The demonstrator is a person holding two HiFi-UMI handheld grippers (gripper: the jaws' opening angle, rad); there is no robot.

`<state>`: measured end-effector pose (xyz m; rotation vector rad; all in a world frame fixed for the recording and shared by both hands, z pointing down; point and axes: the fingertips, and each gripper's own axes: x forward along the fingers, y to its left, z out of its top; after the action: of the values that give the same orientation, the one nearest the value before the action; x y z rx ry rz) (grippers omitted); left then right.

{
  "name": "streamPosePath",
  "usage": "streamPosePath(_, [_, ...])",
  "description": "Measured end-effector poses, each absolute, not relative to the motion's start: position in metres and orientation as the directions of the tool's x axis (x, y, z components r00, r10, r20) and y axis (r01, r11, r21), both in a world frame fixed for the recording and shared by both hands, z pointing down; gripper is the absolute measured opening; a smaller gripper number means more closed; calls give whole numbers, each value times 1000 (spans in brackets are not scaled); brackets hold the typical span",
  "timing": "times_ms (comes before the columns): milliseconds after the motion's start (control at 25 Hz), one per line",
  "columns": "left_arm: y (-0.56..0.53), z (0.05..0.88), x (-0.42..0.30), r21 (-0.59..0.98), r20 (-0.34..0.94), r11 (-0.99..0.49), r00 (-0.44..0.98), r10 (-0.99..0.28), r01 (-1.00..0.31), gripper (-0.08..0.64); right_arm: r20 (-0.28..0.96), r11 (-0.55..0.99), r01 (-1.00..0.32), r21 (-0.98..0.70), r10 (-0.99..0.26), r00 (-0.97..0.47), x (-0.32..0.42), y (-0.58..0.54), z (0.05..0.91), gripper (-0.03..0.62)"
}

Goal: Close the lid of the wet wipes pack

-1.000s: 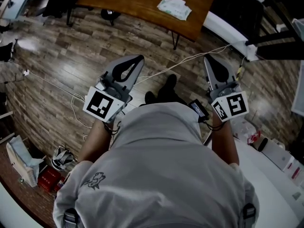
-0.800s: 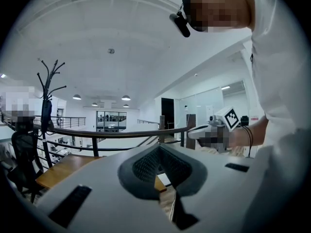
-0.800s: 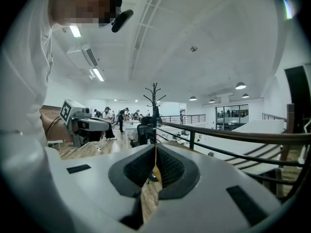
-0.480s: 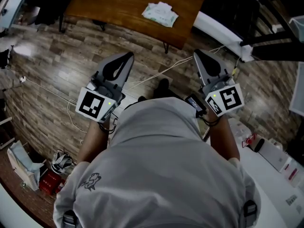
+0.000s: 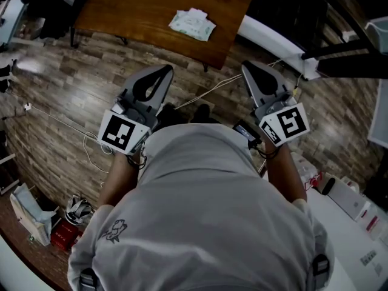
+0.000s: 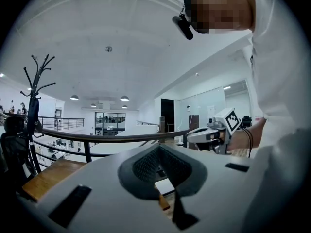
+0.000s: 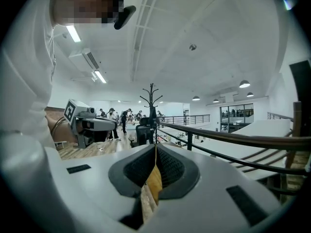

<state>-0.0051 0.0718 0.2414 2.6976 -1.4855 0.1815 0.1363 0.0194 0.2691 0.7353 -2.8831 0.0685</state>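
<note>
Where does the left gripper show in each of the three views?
Head view: the left gripper is left of centre, above the shirt.
Left gripper view: the left gripper fills the bottom, jaws together.
Right gripper view: the left gripper is at middle left.
Shared landmark: the person's shirt, in all three.

1. The wet wipes pack (image 5: 191,24) and its worktop (image 5: 121,11) now lie nearer and further left in the head view.
2. The left gripper (image 5: 167,70) and right gripper (image 5: 248,67) have advanced towards that worktop.
</note>
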Motion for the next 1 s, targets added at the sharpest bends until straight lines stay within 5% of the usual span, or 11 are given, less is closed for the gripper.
streamPosePath(1000, [12, 230, -77, -4, 91, -619, 616, -782, -785, 13, 173, 813, -581, 46, -579, -797, 75, -25, 253, 35])
